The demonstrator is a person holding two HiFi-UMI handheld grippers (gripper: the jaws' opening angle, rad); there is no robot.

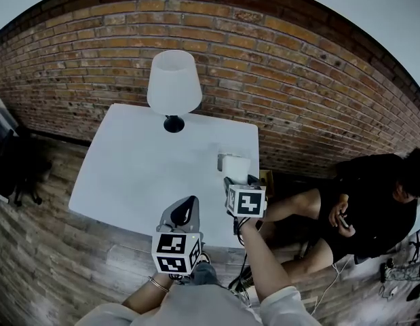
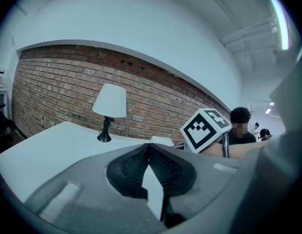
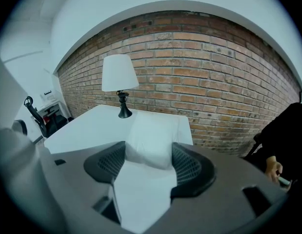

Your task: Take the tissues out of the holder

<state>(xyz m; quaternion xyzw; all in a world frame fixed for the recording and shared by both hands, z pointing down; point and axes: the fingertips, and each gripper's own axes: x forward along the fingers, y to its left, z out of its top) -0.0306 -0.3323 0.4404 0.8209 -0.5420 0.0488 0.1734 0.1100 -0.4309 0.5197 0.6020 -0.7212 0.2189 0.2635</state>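
We held the right claw (image 3: 149, 151) spread, framing the white tissue holder (image 1: 234, 163) near the surface's (image 1: 142, 168) right edge, probably to steady it, while the left claw (image 2: 149, 148), pressed together and empty, hung short of it.

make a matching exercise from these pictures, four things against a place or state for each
1 lamp
2 tissue holder
3 left gripper
4 right gripper

a jaws apart
b far end of the table, by the brick wall
c jaws together
d by the table's right edge, head view

Pairs: 1-b; 2-d; 3-c; 4-a
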